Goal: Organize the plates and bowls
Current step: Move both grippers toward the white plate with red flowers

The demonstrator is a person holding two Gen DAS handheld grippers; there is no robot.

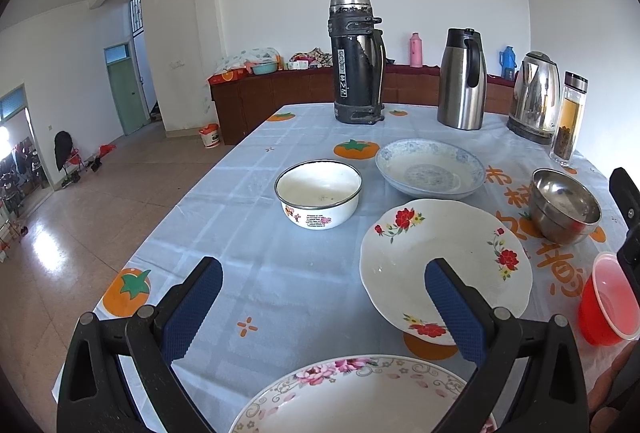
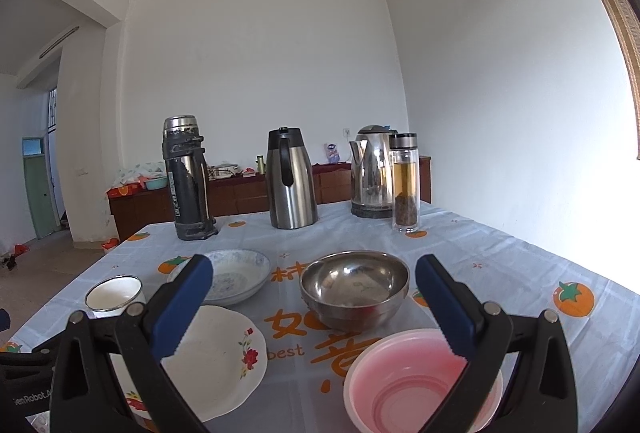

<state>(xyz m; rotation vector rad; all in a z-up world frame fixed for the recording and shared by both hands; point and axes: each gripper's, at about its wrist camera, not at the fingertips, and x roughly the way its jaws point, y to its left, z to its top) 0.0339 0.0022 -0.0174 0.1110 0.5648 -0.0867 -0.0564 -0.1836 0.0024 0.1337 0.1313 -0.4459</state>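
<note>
On the blue tablecloth lie a white plate with red flowers (image 1: 444, 265) (image 2: 216, 357), a blue-patterned deep plate (image 1: 430, 167) (image 2: 228, 275), a white enamel bowl (image 1: 318, 193) (image 2: 114, 291), a steel bowl (image 1: 564, 205) (image 2: 354, 287), a red plastic bowl (image 1: 608, 299) (image 2: 416, 381) and a pink-flowered plate (image 1: 360, 397) at the near edge. My left gripper (image 1: 324, 279) is open and empty above the cloth, just behind the pink-flowered plate. My right gripper (image 2: 314, 273) is open and empty, hovering before the steel bowl.
At the table's far side stand a black thermos (image 1: 356, 59) (image 2: 188, 179), a steel carafe (image 1: 462, 79) (image 2: 290, 179), an electric kettle (image 1: 534, 97) (image 2: 370, 171) and a glass tea bottle (image 1: 568, 119) (image 2: 405, 183). A wooden sideboard (image 1: 280, 93) runs along the back wall.
</note>
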